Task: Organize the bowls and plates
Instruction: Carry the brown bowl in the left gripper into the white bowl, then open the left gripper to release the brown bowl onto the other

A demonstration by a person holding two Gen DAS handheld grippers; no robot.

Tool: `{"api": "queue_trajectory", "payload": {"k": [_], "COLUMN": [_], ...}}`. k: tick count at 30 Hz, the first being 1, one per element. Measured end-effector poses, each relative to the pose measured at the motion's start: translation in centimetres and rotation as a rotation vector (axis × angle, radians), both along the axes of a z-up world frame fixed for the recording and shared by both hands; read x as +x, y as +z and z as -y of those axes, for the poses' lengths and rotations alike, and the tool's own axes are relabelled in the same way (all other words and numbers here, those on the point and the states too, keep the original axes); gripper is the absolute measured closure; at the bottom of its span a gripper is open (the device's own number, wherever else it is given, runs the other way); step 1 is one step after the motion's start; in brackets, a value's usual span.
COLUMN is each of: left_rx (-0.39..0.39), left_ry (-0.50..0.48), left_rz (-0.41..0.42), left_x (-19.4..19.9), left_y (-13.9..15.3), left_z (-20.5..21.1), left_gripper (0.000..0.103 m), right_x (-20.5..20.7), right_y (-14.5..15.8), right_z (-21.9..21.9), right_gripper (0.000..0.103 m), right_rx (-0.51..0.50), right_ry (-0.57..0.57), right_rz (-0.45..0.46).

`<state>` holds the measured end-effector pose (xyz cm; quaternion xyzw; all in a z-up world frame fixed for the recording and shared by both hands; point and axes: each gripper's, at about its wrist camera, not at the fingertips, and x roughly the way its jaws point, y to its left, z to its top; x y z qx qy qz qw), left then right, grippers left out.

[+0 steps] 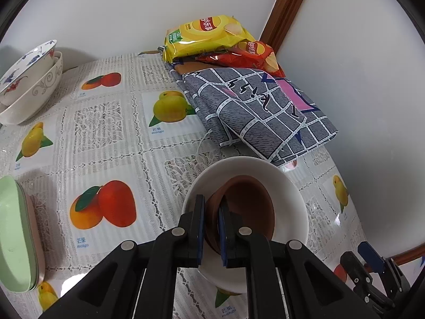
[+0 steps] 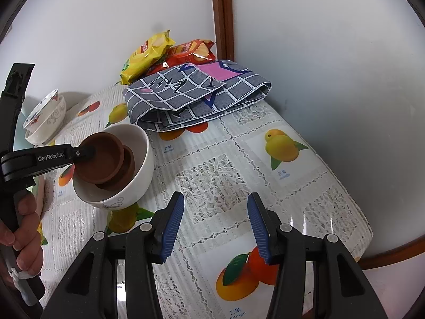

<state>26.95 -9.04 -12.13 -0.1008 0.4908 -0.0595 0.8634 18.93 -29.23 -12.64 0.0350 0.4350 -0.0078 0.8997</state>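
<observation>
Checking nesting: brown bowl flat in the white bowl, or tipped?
Tipped: brown bowl leans on the white bowl wall, rim pinched by the left gripper.

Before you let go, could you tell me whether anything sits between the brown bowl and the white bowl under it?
Yes: another brown bowl already lies in the white bowl, directly beneath the brown bowl that the left gripper holds by its rim.

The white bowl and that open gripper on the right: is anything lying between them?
Nothing: in the right wrist view, only bare fruit-print tablecloth lies between the white bowl and the open right gripper.
</observation>
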Motion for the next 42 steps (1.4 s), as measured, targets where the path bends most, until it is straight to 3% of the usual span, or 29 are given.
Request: {"api": "queue_trajectory", "payload": {"k": [21,29,34,42], "left_rx": [-0.056,-0.027,-0.01,0.031], "left_ry": [-0.015,-0.051,-0.096,-0.117], "left_rz": [-0.01,-0.019,-0.031,-0.016], "left_x": [0.0,0.0,-0.3,-1.2], "left_y": [-1.1,-1.0,-0.8,0.3], "left_z": [0.4,0.5,1.1,1.5], "left_gripper": [0.093,0.092,0.081,0.079], "right_x": [0.1,0.4,0.5,0.6], "right_y": [-0.2,-0.5,-0.3,0.0], "right_z": [-0.8,-1.6,-2.1,-2.4], "right_gripper": [0.054,0.054,0.054,0.054], "right_rx": [-0.016,-0.013,-0.015,0.003], "right_ry": [-0.003,0.01,0.02,0.035], "right_rz": [-0.025,-0.041,-0.044,-0.041]}}
